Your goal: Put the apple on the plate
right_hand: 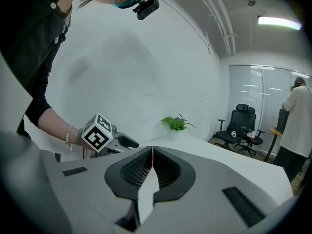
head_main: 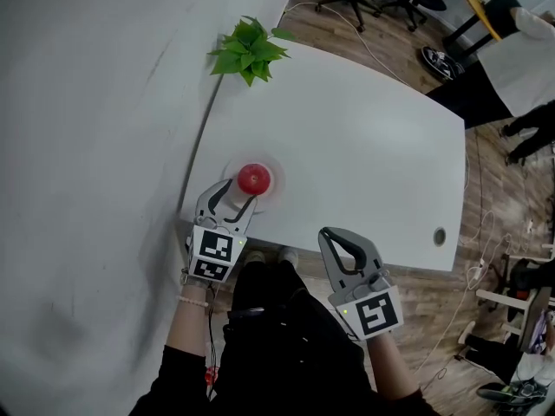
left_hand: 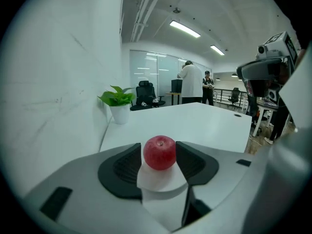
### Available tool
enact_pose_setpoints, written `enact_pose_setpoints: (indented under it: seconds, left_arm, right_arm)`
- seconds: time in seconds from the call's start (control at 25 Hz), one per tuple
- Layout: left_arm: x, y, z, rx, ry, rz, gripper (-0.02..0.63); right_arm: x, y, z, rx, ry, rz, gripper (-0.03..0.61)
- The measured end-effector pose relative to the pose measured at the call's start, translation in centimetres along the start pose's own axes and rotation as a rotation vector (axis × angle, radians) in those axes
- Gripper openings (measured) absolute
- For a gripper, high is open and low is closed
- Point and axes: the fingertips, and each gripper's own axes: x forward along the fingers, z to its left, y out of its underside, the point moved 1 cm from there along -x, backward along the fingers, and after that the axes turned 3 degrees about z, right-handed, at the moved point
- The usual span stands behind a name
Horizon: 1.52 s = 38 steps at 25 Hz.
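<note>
Left gripper view: the left tool (head_main: 232, 196) stands partly open and empty. Its pads flank the apple (left_hand: 159, 152), which sits on the plate (left_hand: 161, 182) just past the tips, apparently untouched. The right tool (right_hand: 152, 152) is closed on nothing, off the desk's (head_main: 364, 163) near edge. I judge the apple firm, smooth, fairly light and apt to roll; grip across its widest sides. A wall hems the plate's left; open desk lies right.
</note>
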Motion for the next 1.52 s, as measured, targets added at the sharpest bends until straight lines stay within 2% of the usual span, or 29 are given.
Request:
enact_pose_setpoints:
  seconds: [0.2, 0.36, 0.6, 0.8, 0.92, 1.08, 1.24, 1.52]
  left_arm:
    - [-3.2, -3.4, 1.2, 0.009, -0.102, -0.085, 0.095]
    - [-5.2, -5.5, 1.4, 0.042, -0.148, -0.113, 0.041]
    - [-8.0, -8.4, 0.3, 0.084, -0.174, -0.148, 0.023]
    - [-9.7, -9.3, -1.0, 0.095, -0.201, -0.146, 0.018]
    - [-11.1, -11.7, -1.3, 0.143, -0.218, -0.165, 0.017]
    - [-12.5, -13.0, -1.5, 0.041, -0.239, -0.2, 0.014]
    - [-13.3, -13.5, -2.0, 0.057, -0.247, -0.185, 0.014]
    - [-13.9, -14.0, -2.3, 0.035, -0.248, -0.194, 0.014]
  right_arm:
    - [0.1, -1.3, -0.2, -0.02, -0.025, -0.037, 0.041]
    - [0.2, -2.5, -0.7, -0.041, -0.047, -0.076, 0.041]
    - [0.1, -4.4, -1.3, -0.074, -0.069, -0.131, 0.041]
    - [0.0, -5.9, -2.0, -0.086, -0.085, -0.181, 0.041]
    - [-0.2, -6.9, -2.3, -0.112, -0.09, -0.208, 0.041]
    - [-0.1, -7.8, -2.8, -0.131, -0.089, -0.234, 0.041]
    - [-0.2, -8.4, -2.6, -0.146, -0.103, -0.262, 0.041]
    - [-0.5, -9.1, -2.6, -0.177, -0.11, -0.274, 0.041]
